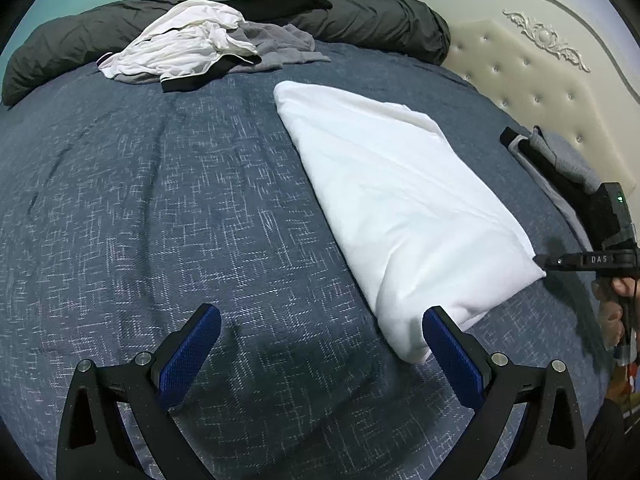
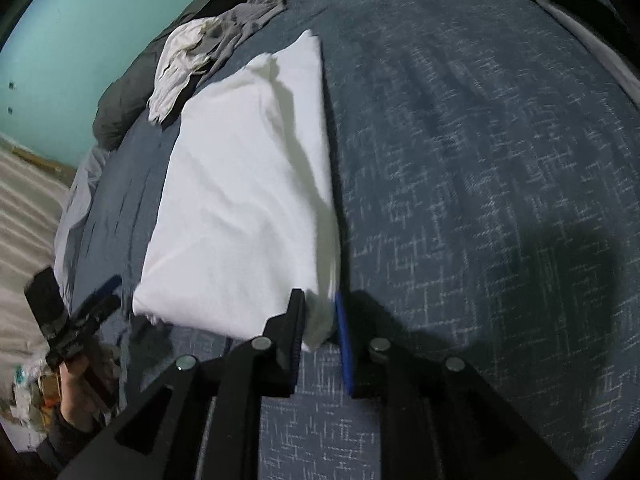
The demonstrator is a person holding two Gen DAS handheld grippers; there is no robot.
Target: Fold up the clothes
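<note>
Right wrist view: our right gripper point(image 2: 318, 320) pinches the near corner of the white cloth point(image 2: 248, 184), whose length runs toward upper left; our left gripper point(image 1: 320, 344) gapes wide, empty.

— How is the scene lit?
— Dim, cool indoor light is seen in both views. The white folded garment point(image 1: 400, 208) is rendered brightest, close to overexposed, so few creases can be read. Soft dark shadows are cast on the blue bedspread point(image 1: 160, 208) below the left gripper point(image 1: 322, 340) and beside the right gripper point(image 2: 320, 320).

— And the picture quality?
— Strong fisheye bending is shown; the bed is bulged and black corners are left at the edges. Motion blur is noticed in the right wrist view, especially toward its lower left. The left wrist view is sharper.
</note>
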